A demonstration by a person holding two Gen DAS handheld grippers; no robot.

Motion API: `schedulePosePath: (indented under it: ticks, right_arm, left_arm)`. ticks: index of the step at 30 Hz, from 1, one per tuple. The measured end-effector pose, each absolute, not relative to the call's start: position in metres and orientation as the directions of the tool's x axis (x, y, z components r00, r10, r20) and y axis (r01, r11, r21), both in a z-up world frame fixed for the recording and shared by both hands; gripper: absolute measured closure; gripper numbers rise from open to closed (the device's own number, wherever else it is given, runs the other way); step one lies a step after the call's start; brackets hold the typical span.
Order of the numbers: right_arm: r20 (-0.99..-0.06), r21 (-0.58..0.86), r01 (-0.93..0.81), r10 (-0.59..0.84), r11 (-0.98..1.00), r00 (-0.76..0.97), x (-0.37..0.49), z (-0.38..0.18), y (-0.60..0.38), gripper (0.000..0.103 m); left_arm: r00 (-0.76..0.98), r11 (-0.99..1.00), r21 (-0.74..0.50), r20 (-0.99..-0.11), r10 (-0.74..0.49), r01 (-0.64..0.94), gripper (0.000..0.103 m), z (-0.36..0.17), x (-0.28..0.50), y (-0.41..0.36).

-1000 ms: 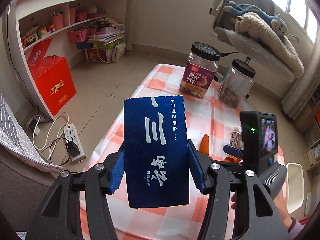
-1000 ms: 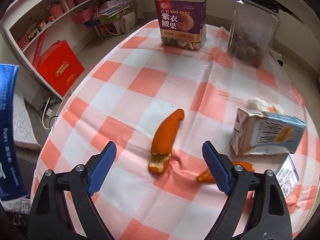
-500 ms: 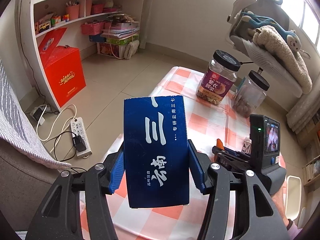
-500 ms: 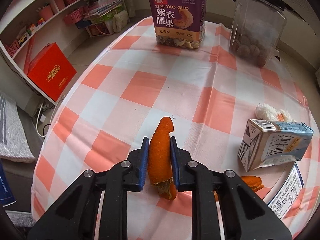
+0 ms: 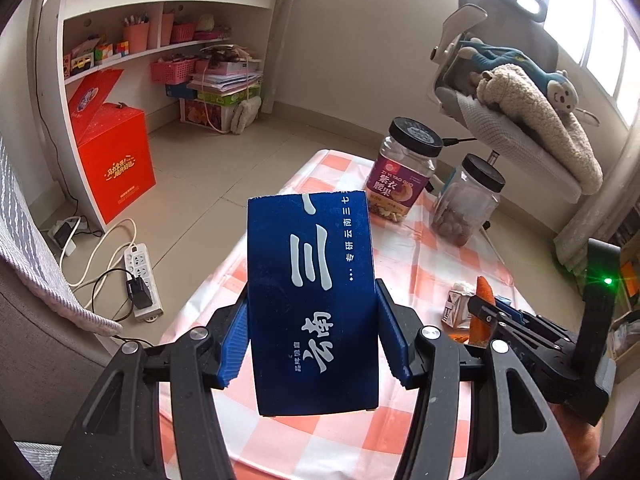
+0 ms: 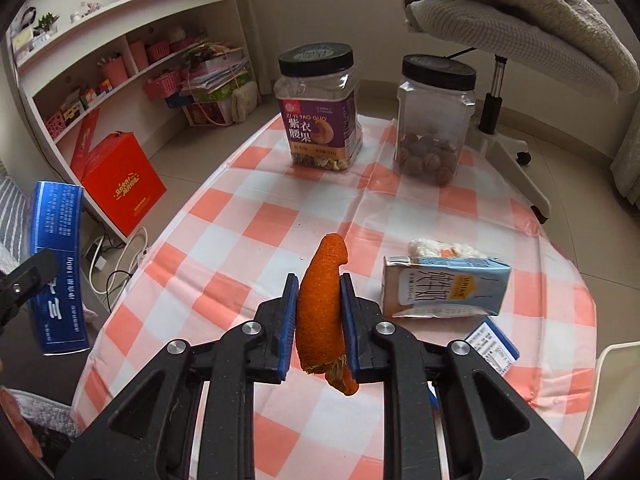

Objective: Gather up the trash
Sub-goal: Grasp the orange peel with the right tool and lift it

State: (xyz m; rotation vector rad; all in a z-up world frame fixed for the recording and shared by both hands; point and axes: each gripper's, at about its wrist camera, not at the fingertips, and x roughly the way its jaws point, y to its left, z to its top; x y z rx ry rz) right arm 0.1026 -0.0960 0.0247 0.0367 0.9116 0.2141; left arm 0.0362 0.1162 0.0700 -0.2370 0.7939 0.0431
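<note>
Right gripper (image 6: 319, 316) clamped the orange peel (image 6: 322, 300) above the milk carton (image 6: 444, 290); left gripper (image 5: 312, 330) gripped the blue box (image 5: 312, 300) — the limp peel risked slipping.

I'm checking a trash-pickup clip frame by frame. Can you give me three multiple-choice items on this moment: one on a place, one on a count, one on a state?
1. Where does the milk carton lie?
A. on the checked tablecloth
B. on the floor
C. on a shelf

2. How many black-lidded jars stand on the table?
A. one
B. two
C. four

3. What do the right tongs hold?
A. nothing
B. a jar lid
C. an orange peel

Key: 1 A, it lies on its side on the cloth; 2 B, the labelled jar and the plain jar; 3 C, the pads press the peel.
</note>
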Motion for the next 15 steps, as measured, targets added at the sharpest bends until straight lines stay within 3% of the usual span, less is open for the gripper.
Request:
schedulePosePath:
  ticks: [15]
  right_arm:
    - [-0.701,0.092,-0.105,0.139,0.99,0.699,0.051,0.045,-0.165,0.083]
  left_arm:
    - [0.708,0.99,-0.143,-0.7,-0.094,-0.01,0.047,0.066,0.032,0.05]
